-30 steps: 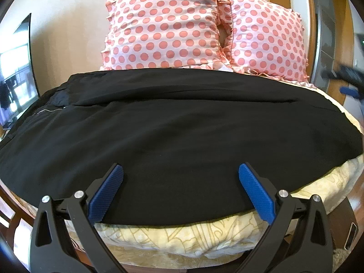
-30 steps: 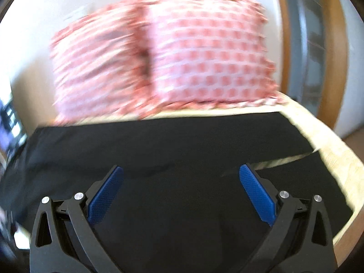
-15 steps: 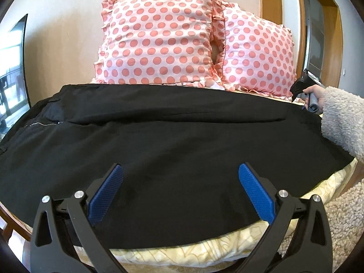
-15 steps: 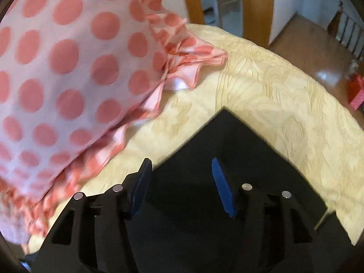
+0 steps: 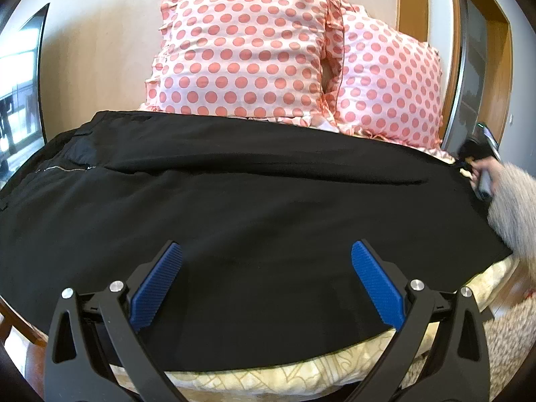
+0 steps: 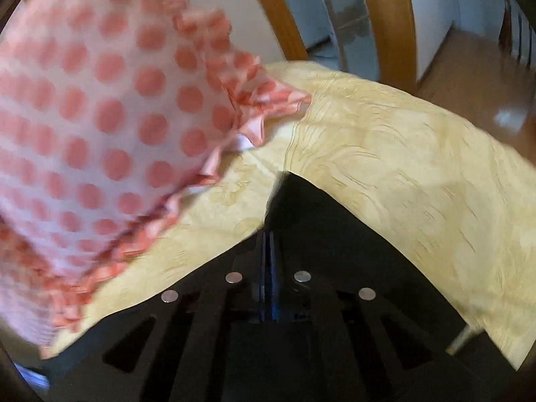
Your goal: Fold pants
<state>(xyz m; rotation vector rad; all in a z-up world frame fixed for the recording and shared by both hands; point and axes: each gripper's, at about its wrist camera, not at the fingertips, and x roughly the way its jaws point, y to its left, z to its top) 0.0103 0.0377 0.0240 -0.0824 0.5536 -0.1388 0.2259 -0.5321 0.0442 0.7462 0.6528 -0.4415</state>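
Note:
Black pants (image 5: 254,201) lie spread flat across the yellow bed, waistband and zipper at the left, leg ends at the right. My left gripper (image 5: 266,268) is open and empty, hovering over the near edge of the pants. My right gripper (image 6: 268,234) is shut on the far right corner of the pants (image 6: 301,207), which rises to a point at the fingertips. In the left wrist view the right gripper (image 5: 477,154) and a fuzzy sleeve show at the pants' far right end.
Two pink polka-dot pillows (image 5: 248,50) (image 6: 100,117) stand at the head of the bed. The yellow patterned bedspread (image 6: 385,154) shows around the pants. A wooden door frame (image 6: 388,23) and wood floor lie to the right. A window is at the left.
My right gripper went from wide open over the pants to the far right corner and closed on it. The left gripper stayed open and shifted slightly.

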